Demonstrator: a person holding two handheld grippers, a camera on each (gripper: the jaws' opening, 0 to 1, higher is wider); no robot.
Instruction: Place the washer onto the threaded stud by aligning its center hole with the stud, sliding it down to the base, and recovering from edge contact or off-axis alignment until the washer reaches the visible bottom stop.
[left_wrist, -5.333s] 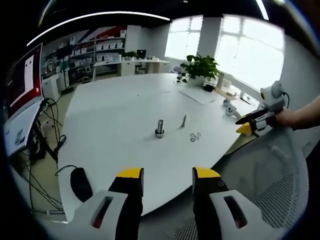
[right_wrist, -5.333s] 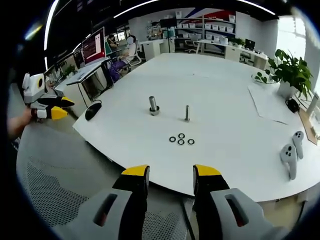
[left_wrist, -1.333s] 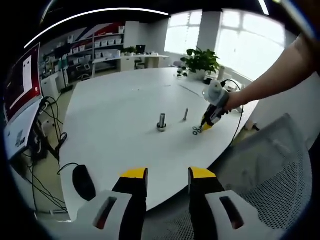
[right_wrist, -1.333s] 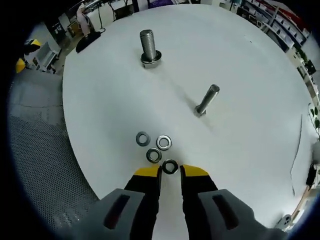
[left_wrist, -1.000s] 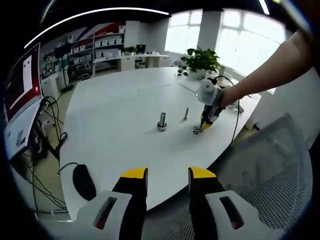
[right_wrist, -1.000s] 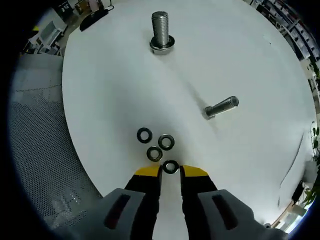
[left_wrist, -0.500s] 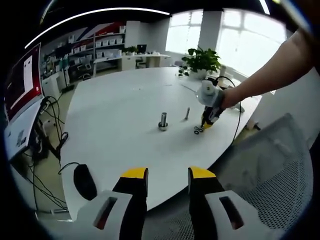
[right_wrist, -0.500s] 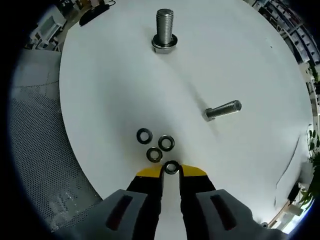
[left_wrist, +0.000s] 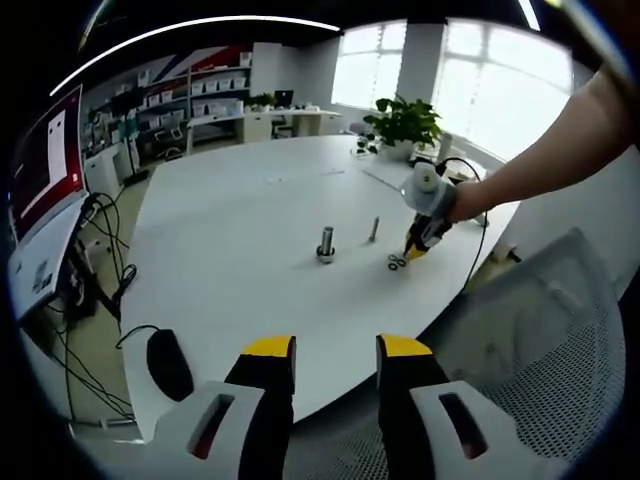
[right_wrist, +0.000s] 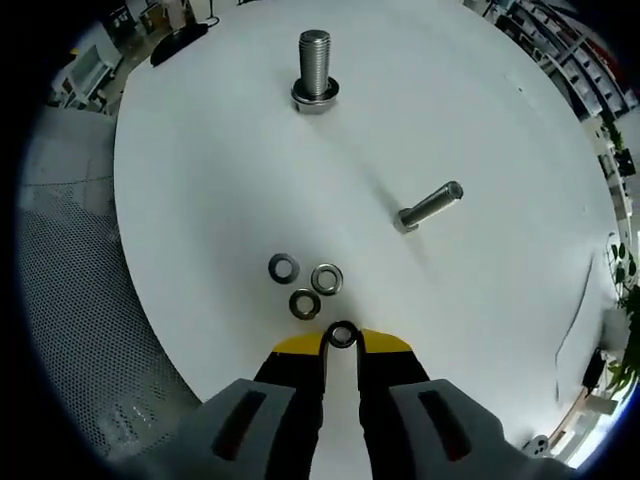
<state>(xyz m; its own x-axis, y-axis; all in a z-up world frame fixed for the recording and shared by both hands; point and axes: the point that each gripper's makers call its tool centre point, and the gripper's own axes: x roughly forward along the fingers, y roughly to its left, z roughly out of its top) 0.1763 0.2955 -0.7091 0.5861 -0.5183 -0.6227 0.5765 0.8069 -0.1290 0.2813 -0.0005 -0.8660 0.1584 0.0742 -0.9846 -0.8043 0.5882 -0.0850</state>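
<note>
Between the yellow tips of my right gripper (right_wrist: 342, 343) sits a dark washer (right_wrist: 342, 334), and the jaws are shut on its two sides, just above the white table (right_wrist: 220, 180). Three more washers (right_wrist: 305, 285) lie flat a little ahead. Beyond them stands a thick threaded stud (right_wrist: 314, 70) with a collar at its base, and a thinner stud (right_wrist: 428, 207) stands to the right. From the left gripper view, the right gripper (left_wrist: 418, 242) hangs over the washers (left_wrist: 396, 263), near the thick stud (left_wrist: 326, 243). My left gripper (left_wrist: 333, 350) is open and holds nothing, off the table's near edge.
A mesh chair (left_wrist: 540, 360) stands by the table's edge under the person's arm (left_wrist: 540, 165). On the near left corner rests a black mouse (left_wrist: 165, 362). A potted plant (left_wrist: 403, 130) sits at the far side. The mesh chair (right_wrist: 70, 300) borders the table on the left.
The right gripper came down from off the table to the washers, and its jaws closed in on the nearest one. The left gripper's jaws narrowed slightly and it has hardly moved.
</note>
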